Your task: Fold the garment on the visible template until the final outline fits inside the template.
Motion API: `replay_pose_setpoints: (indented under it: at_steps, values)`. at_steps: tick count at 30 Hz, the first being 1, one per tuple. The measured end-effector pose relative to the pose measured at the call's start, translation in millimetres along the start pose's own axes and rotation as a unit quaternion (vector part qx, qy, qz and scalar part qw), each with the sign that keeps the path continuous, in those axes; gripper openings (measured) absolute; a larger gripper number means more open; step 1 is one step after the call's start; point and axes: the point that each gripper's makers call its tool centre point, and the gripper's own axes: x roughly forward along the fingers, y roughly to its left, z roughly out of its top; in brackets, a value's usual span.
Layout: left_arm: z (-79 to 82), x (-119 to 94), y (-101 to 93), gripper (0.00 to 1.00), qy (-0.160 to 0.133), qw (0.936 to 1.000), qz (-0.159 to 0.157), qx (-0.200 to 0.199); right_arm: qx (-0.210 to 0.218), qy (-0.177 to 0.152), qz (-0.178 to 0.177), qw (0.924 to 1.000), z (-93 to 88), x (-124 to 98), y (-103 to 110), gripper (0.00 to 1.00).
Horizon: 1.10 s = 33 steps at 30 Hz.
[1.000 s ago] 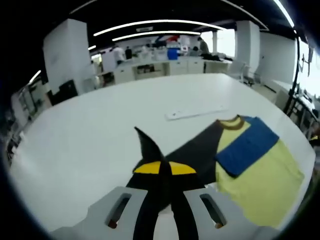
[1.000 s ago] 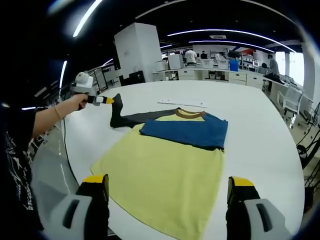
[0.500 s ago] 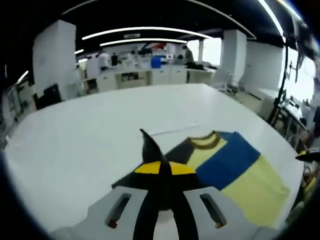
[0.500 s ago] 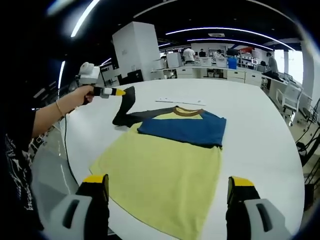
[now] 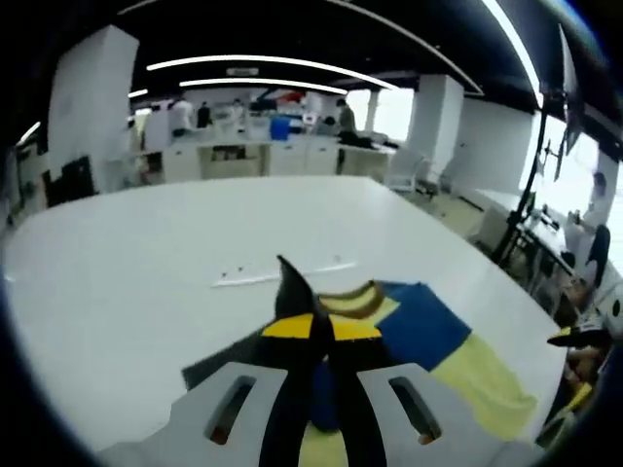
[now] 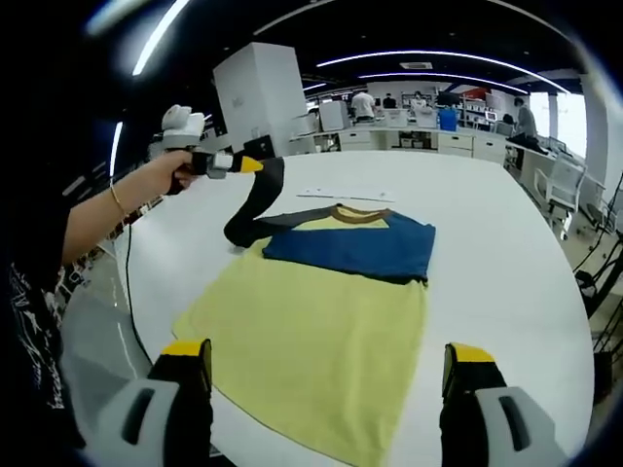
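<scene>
A yellow shirt [image 6: 311, 341] lies on the white table [image 6: 496, 253], its blue sleeve [image 6: 350, 248] folded across the chest below the brown collar [image 6: 355, 213]. The dark sleeve [image 6: 255, 206] is lifted off the table, with my left gripper [image 6: 248, 165] shut on its end. In the left gripper view the dark sleeve [image 5: 292, 292] sticks up from my shut left gripper [image 5: 321, 326], above the collar [image 5: 355, 300], blue sleeve [image 5: 419, 326] and yellow body [image 5: 487, 375]. My right gripper [image 6: 326, 375] stands open over the shirt's near hem, holding nothing.
A white strip [image 6: 352, 196] lies on the table beyond the collar, seen as the strip [image 5: 282, 274] in the left gripper view. A person's arm [image 6: 107, 229] holds the left gripper. Benches and people stand far behind. The table edge curves near the hem.
My left gripper has risen and carried the dark sleeve up and toward the shirt's body. The right gripper has stayed in place, still open.
</scene>
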Motion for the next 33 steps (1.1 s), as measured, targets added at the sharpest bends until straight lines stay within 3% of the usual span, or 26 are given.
replay_pose_setpoints:
  at_steps: [5,16,33]
  values:
    - [1.8,13.7,-25.2,0.01,-0.001,0.9996,-0.023,0.015,0.001,0.004,-0.002,1.0,-2.6,0.4,-2.1,0.99]
    - [-8.6,39.0,-61.9,0.01,0.014,0.9977,-0.06,0.029,0.001,0.015,0.005,0.9999,-6.4,6.5,-0.1,0.99]
    - [-1.4,65.6,-123.0,0.01,-0.003,0.9922,-0.12,0.034,0.009,0.033,-0.003,0.9994,-17.9,10.1,-7.3,0.99]
